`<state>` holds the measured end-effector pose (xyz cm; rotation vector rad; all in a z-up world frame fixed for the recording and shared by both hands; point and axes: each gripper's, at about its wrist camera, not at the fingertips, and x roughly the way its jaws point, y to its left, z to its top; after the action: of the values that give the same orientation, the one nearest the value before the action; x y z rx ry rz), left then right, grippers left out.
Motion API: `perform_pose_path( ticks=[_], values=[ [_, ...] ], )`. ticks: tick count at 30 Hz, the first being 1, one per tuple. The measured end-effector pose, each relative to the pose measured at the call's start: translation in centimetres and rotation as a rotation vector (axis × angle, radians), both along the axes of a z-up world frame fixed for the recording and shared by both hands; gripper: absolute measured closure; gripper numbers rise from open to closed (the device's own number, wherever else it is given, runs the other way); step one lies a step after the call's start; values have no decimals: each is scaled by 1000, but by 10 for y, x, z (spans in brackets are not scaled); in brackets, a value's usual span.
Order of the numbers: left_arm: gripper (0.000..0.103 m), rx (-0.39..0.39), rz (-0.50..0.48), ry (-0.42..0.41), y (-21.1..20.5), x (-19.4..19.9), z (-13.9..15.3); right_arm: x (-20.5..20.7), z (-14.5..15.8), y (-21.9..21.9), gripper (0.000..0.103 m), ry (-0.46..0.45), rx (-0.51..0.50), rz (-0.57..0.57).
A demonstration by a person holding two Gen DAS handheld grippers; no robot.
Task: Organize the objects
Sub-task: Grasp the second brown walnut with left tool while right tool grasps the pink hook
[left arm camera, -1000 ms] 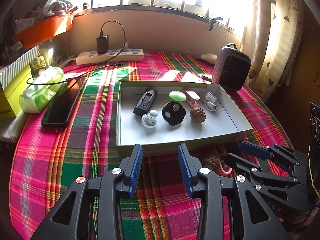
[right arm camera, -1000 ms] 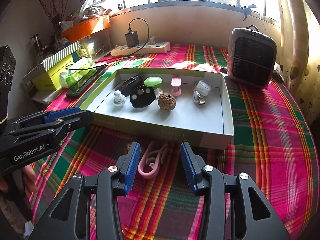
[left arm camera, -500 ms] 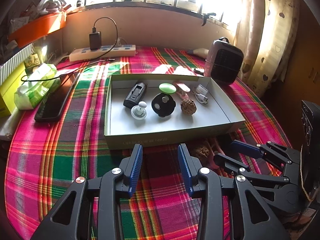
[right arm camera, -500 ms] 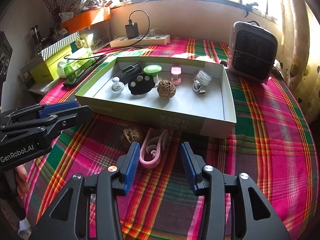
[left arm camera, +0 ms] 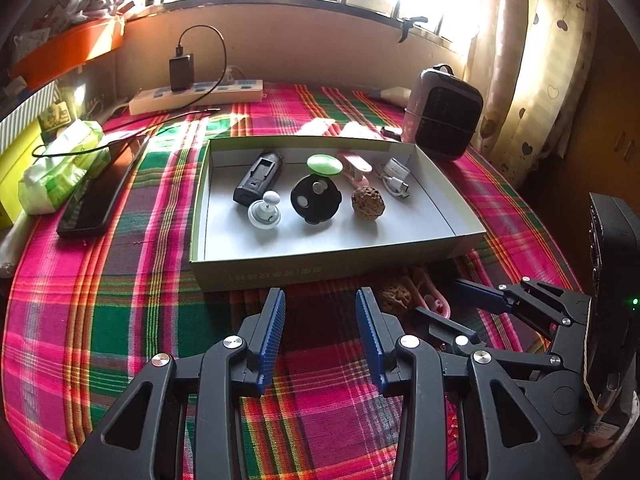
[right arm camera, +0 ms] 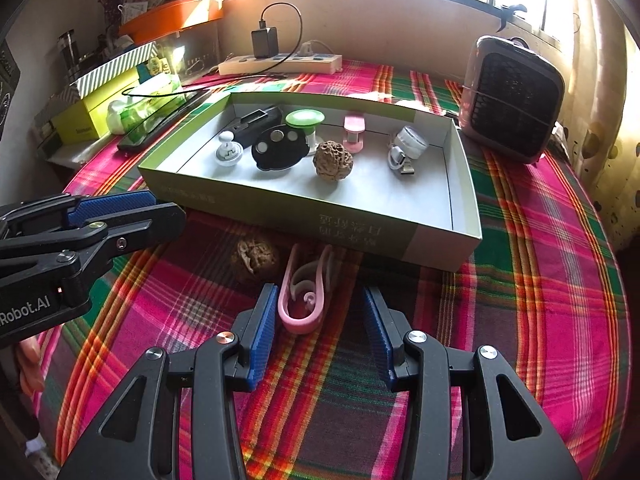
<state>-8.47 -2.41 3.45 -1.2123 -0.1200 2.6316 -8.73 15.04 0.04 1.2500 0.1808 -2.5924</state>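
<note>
Objects for sorting, listed left to right. Tissue pack point(left arm camera: 60, 166) at the far left of the plaid tabletop point(left arm camera: 100, 300); phone point(left arm camera: 102, 188) just beside it, lying flat. Power strip point(left arm camera: 196, 96) at the back by the wall, with a charger point(left arm camera: 181, 72) plugged in.

Box point(left arm camera: 332, 268), open-topped, mid-tabletop. Inside it, left to right: black holder point(left arm camera: 258, 178); white knob point(left arm camera: 265, 210) in front of it; black disc point(left arm camera: 316, 199); green cap point(left arm camera: 325, 164) behind the disc; walnut point(left arm camera: 368, 203); pink clip point(left arm camera: 354, 168) towards the back wall; white cable point(left arm camera: 396, 178) at the right end.

Outside the box, on the cloth by its front wall: second walnut point(right arm camera: 256, 258), then a pink hook point(right arm camera: 308, 294) just beside it, apart from it. Small heater point(left arm camera: 444, 122) stands upright behind the box's right corner.

My left gripper point(left arm camera: 320, 332) hovers over bare cloth in front of the box, jaws apart, nothing between them. My right gripper point(right arm camera: 320, 332) is also parted and holds nothing; the near loop of the pink hook lies between its fingertips, close to the left pad point(right arm camera: 264, 332), and I cannot tell whether that pad touches it.
</note>
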Motion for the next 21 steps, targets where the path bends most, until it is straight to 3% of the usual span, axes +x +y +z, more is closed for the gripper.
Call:
perform_pose_path(
  ticks=[7, 15, 21],
  values=[
    [68, 6, -27, -14, 8, -2, -3, -1, -1, 8, 60, 1, -12, -5],
    [67, 14, -67, -35, 22, -4, -7, 1, 0, 19, 79, 6, -9, -11],
    [64, 16, -85, -57, 32, -8, -12, 2, 0, 30, 80, 6, -11, -32]
  ],
)
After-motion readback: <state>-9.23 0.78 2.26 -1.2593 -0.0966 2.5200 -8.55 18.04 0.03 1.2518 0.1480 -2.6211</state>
